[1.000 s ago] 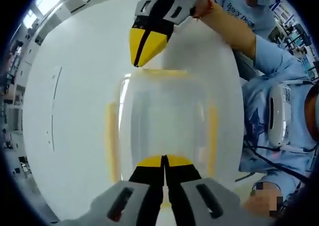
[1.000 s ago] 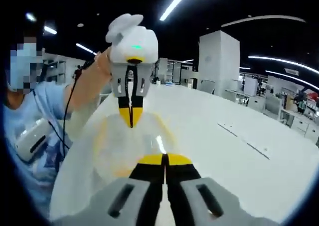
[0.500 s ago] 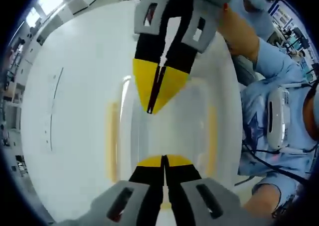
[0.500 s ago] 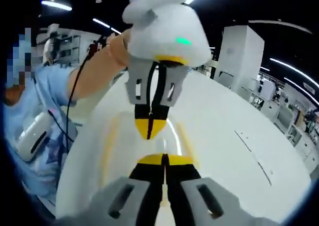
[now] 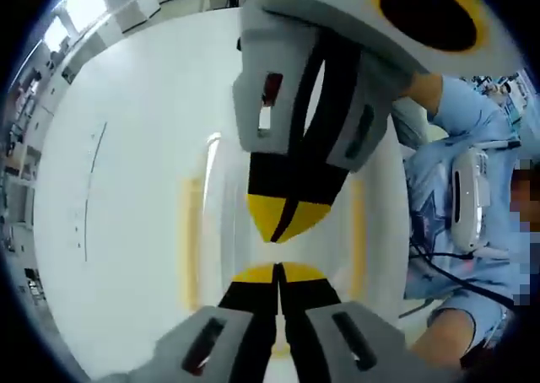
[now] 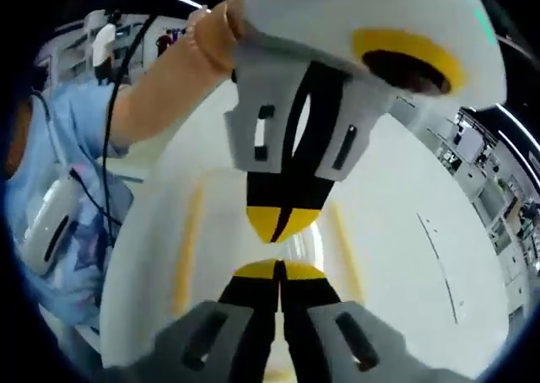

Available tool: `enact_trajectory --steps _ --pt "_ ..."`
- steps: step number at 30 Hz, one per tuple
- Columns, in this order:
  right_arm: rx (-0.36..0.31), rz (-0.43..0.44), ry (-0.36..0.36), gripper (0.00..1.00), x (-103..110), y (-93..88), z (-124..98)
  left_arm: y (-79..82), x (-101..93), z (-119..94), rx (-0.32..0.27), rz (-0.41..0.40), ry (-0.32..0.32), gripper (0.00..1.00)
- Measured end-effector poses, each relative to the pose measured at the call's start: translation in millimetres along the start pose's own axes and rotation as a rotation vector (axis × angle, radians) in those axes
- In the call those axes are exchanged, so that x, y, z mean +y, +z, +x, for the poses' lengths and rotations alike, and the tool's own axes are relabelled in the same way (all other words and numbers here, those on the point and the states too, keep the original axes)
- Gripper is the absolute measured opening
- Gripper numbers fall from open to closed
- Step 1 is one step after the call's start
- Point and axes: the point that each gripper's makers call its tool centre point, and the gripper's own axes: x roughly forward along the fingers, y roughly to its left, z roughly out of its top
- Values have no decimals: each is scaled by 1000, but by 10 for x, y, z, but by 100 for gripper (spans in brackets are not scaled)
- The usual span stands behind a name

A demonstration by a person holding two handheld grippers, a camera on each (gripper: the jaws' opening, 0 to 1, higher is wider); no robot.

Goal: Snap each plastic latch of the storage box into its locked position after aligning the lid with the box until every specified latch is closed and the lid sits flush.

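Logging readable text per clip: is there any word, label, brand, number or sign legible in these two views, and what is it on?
None can be read. The left gripper, the right gripper, the clear storage box with its yellow latches and the white table bear no legible text. The person's blue shirt shows only a dark pattern, too distorted to read.
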Motion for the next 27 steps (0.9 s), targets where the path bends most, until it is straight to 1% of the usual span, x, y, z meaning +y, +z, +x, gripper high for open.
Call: enact_trajectory --steps 4,6,8,9,10,11,12,14,15,18,23,26,27 --pt "64 -45 -15 0 -5 -8 6 -15 6 -12 -15 15 -3 0" --pt "93 -61 -20 0 -2 -18 12 -26 13 -8 -38 18 -9 0" --pt "113 -61 -22 0 -10 -17 31 -28 15 -2 -71 53 -11 0" --pt "128 -59 -25 0 -10 -21 35 -38 18 -2 -81 53 -11 0" --pt "141 -74 -28 0 -9 -28 36 -39 21 1 -89 59 -10 0" --pt "167 -107 -40 0 -9 -34 37 -39 21 3 -103 77 -8 0" --pt "183 -112 -49 0 0 -35 46 -44 21 4 -113 82 -8 0" --pt "200 -114 -55 0 6 -28 61 -46 35 6 -127 87 -11 0" --pt "210 -112 -57 0 5 -31 65 -41 38 7 -140 100 -14 0" --pt "224 -117 -60 0 13 -40 61 -43 40 7 -179 99 -27 0" --pt "230 -124 -70 0 22 -52 49 -42 8 6 -288 88 -49 0" --pt "242 -135 -71 0 38 -50 47 -63 7 -11 -322 76 -47 0" --pt "249 -140 -74 0 42 -50 47 -57 7 -17 -345 70 -44 0"
